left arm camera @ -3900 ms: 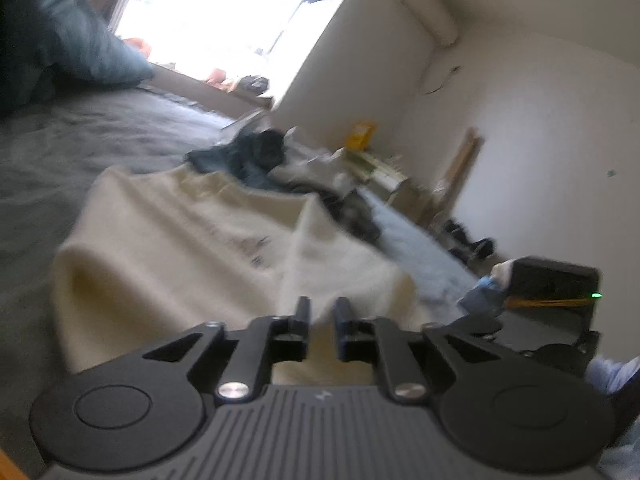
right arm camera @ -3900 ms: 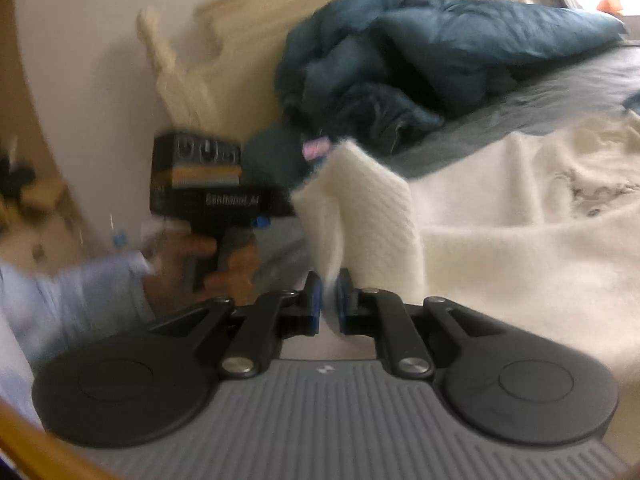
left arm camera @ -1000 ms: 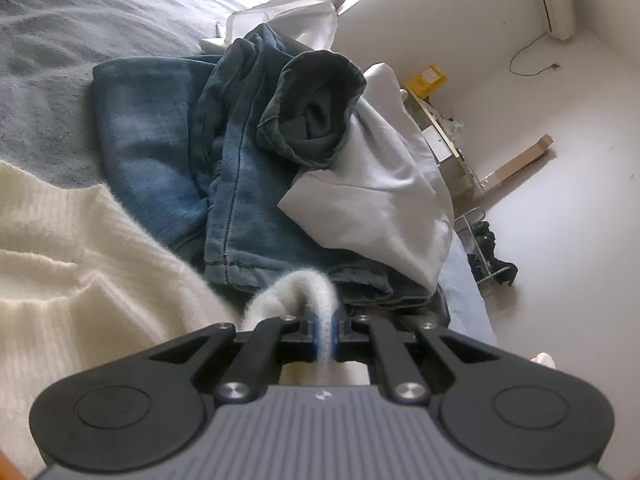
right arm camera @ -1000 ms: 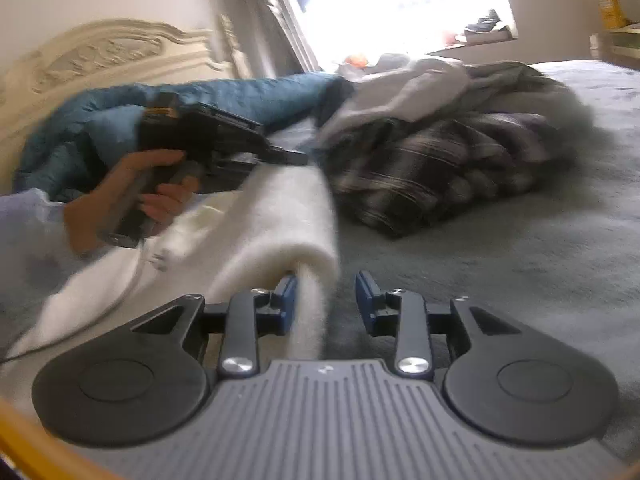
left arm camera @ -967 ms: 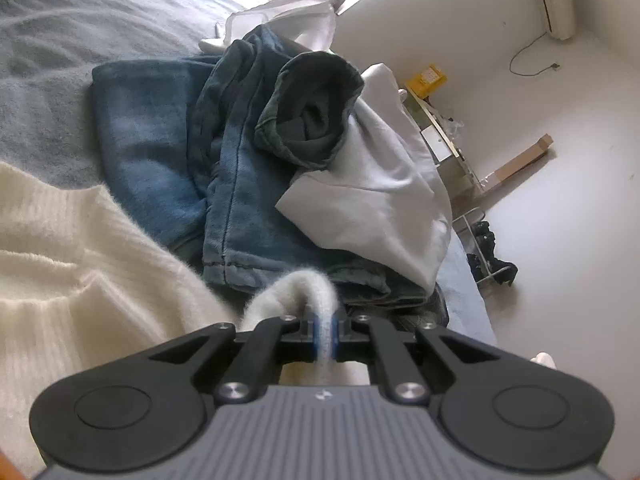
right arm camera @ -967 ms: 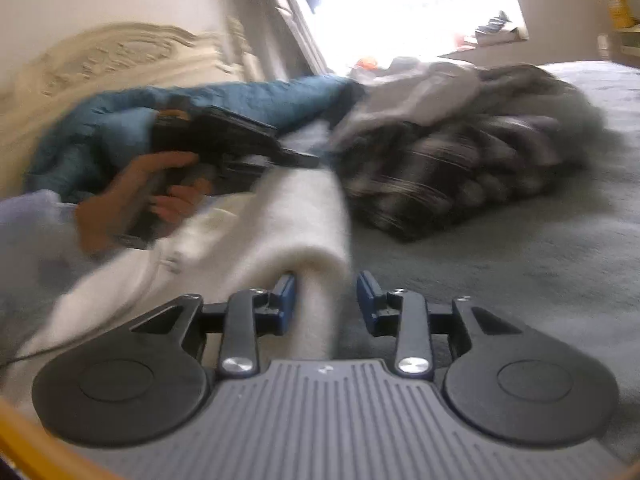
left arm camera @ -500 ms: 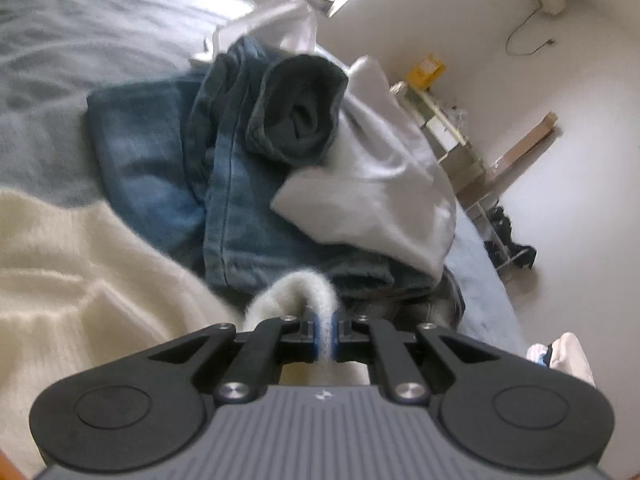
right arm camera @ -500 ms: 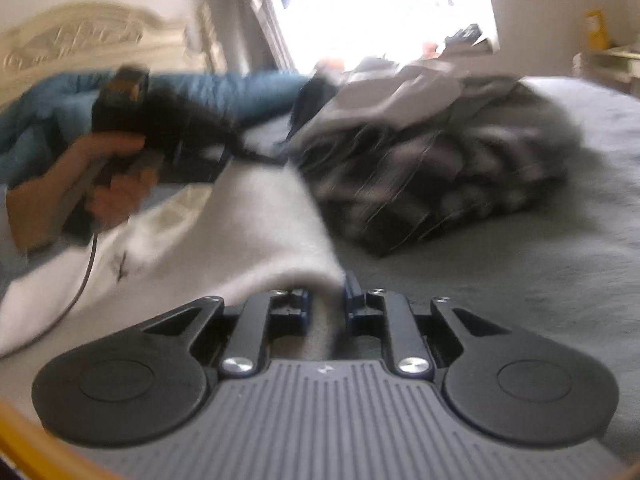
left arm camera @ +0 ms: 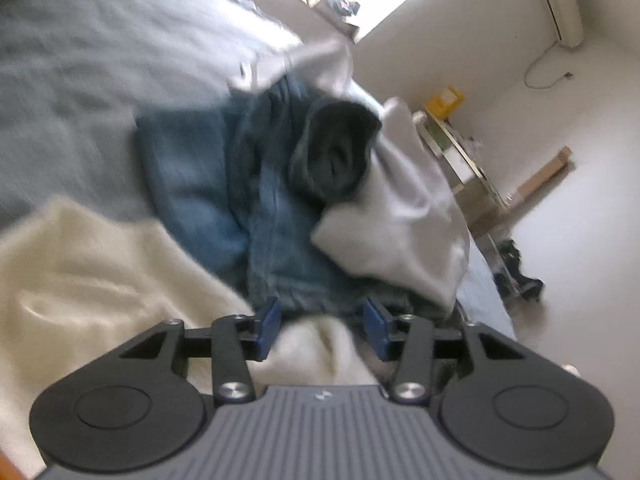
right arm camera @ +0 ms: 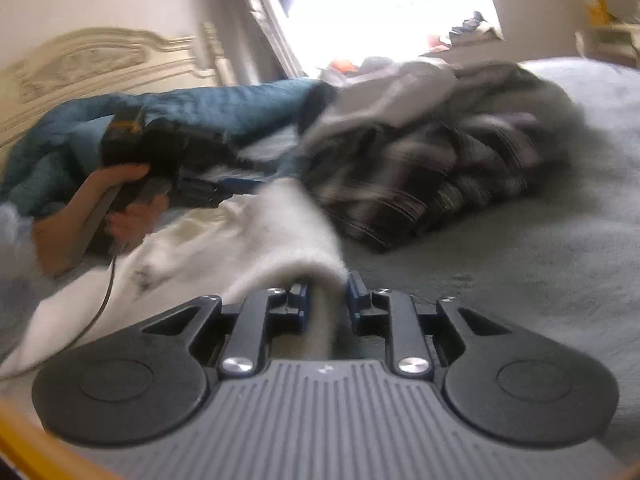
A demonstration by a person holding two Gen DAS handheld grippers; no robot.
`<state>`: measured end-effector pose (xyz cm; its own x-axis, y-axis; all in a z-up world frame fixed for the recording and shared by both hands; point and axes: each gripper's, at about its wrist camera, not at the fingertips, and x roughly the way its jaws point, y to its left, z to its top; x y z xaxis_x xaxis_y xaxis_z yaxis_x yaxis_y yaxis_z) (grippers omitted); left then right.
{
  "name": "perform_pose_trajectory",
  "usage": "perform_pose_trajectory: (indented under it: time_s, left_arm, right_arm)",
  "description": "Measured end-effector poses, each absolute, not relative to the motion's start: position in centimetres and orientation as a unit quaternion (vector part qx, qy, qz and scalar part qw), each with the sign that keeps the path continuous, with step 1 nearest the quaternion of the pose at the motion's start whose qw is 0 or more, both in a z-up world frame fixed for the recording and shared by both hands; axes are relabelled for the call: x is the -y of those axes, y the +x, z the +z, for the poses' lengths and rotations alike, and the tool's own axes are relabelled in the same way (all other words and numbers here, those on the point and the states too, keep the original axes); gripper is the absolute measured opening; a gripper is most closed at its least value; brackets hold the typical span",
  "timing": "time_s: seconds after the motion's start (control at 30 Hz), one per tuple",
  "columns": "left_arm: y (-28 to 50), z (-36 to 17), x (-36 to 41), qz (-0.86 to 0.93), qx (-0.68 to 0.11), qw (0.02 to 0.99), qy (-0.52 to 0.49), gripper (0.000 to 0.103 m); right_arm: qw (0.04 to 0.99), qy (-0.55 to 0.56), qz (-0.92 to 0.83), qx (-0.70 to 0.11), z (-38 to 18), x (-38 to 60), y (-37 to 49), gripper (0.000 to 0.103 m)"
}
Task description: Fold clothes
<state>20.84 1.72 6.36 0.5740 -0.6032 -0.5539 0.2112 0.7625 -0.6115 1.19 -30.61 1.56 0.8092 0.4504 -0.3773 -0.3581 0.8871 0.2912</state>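
The left tool point(left arm camera: 322, 326) has just been spreading its jaws, and they stand apart now: the fuzzy cream knitted sweater point(left arm camera: 100, 272) bulges up between the blue pads point(left arm camera: 267, 326) but neither pad presses on it. That sweater sprawls from 9 o'clock down to 6 o'clock in the left wrist view, lying on the grey bed cover point(left arm camera: 88, 80). Just beyond the tool, at 12 o'clock, sits a heap: faded blue denim jeans point(left arm camera: 256, 216) with a pale grey garment point(left arm camera: 404, 216) draped over their right side. Picture is blurred.

Over to the right tool point(right arm camera: 326, 302): its jaws have just been easing outward a little, yet a fold of the cream sweater point(right arm camera: 256, 248) runs straight between them and fills the gap; whether the pads press on it I cannot tell. At 9 o'clock in this view a person's hand point(right arm camera: 120, 208) holds the left tool's black grip point(right arm camera: 152, 148). At 1 o'clock lies a dark plaid garment point(right arm camera: 448, 172), and a teal quilt point(right arm camera: 224, 106) is bunched before the carved cream headboard point(right arm camera: 88, 64).
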Motion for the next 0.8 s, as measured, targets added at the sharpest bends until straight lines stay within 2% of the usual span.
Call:
perform_pose_trajectory:
  time_s: [0.1,0.17,0.2,0.23,0.27,0.3,0.33,0.43,0.47,0.5,0.53,0.6,0.67,0.7,0.73,0.8]
  left_arm:
    - [19.4,7.8,-0.7,-0.269,-0.397,0.859,-0.181,0.035]
    - [18.5,7.1,0.9,-0.290,-0.431,0.843,-0.141,0.036]
    - [18.1,6.5,1.8,-0.298,-0.450,0.833,-0.122,0.039]
    - [17.8,5.9,2.4,-0.300,-0.464,0.826,-0.109,0.048]
    - [17.6,5.0,2.8,-0.299,-0.475,0.821,-0.105,0.051]
    - [17.4,4.1,2.9,-0.293,-0.487,0.816,-0.105,0.049]
    - [17.2,3.4,2.9,-0.285,-0.495,0.814,-0.101,0.032]
    - [16.2,3.4,2.0,-0.259,-0.498,0.824,-0.079,0.021]
    - [15.8,3.7,1.6,-0.250,-0.497,0.828,-0.070,0.021]
    - [15.5,3.9,1.1,-0.243,-0.497,0.831,-0.064,0.016]
    - [15.1,4.2,0.5,-0.236,-0.497,0.833,-0.061,0.003]
    - [14.3,4.6,-0.7,-0.222,-0.497,0.837,-0.054,0.004]
    - [14.0,5.3,-2.4,-0.225,-0.475,0.846,-0.090,0.018]
    - [14.1,5.6,-3.0,-0.230,-0.462,0.849,-0.118,0.034]
    - [14.6,5.5,-3.5,-0.238,-0.452,0.846,-0.154,0.038]
    - [16.5,4.9,-3.6,-0.261,-0.449,0.827,-0.217,0.034]
  right_arm:
    - [0.959,0.064,0.212,-0.175,3.1,31.5,-1.5,0.021]
    - [0.961,0.114,0.226,-0.110,3.8,33.0,-2.4,0.024]
    - [0.959,0.132,0.228,-0.103,3.9,33.1,-1.8,0.034]
    - [0.957,0.148,0.230,-0.100,4.0,33.2,-1.0,0.038]
    - [0.959,0.141,0.219,-0.111,3.9,32.6,0.0,0.040]
    - [0.961,0.120,0.211,-0.135,3.2,31.8,0.8,0.040]
    - [0.961,0.097,0.203,-0.161,2.4,30.9,1.7,0.040]
    - [0.952,0.032,0.184,-0.243,0.7,28.3,3.6,0.039]
    - [0.952,0.016,0.175,-0.249,0.8,28.0,3.5,0.040]
    - [0.954,-0.001,0.164,-0.252,0.9,27.7,3.3,0.042]
    - [0.954,-0.014,0.160,-0.254,1.0,27.5,2.9,0.042]
    - [0.953,-0.035,0.162,-0.252,1.2,27.4,1.7,0.041]
    - [0.955,-0.014,0.179,-0.235,1.6,28.4,0.7,0.040]
    - [0.956,-0.002,0.187,-0.226,1.8,28.9,0.1,0.039]
    - [0.957,0.013,0.198,-0.213,2.0,29.1,0.2,0.040]
    - [0.957,0.045,0.221,-0.185,2.2,29.3,0.6,0.040]
